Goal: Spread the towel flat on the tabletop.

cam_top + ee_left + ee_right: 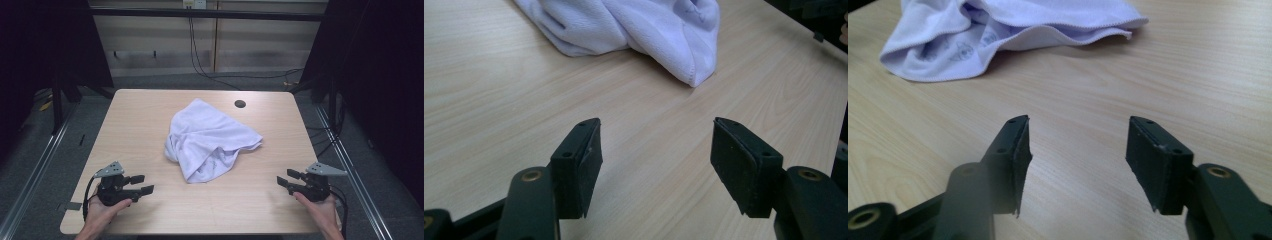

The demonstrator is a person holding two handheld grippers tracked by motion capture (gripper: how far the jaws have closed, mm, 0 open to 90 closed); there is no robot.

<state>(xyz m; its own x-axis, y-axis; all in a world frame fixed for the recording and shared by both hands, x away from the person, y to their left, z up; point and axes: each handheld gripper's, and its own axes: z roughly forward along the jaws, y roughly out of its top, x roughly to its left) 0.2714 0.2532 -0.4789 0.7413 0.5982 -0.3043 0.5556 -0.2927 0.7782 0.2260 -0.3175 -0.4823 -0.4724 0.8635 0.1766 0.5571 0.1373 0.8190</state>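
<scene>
A crumpled white towel (207, 140) lies in a heap in the middle of the light wooden table (150, 110). Near the front left corner, a hand holds my left gripper (143, 184) low over the table, open and empty, its jaws aimed toward the towel (634, 30). My right gripper (283, 178) sits near the front right corner, also open with nothing between its jaws, pointing left toward the towel (998, 35). Bare wood lies between each gripper and the cloth. In the left gripper view the jaws (656, 167) stand wide apart; so do those of the right gripper (1078, 162).
A round dark cable hole (240, 104) is in the tabletop behind the towel, toward the back right. Metal rails run along the floor on both sides of the table. Cables hang down the back wall. Dark curtains flank the space.
</scene>
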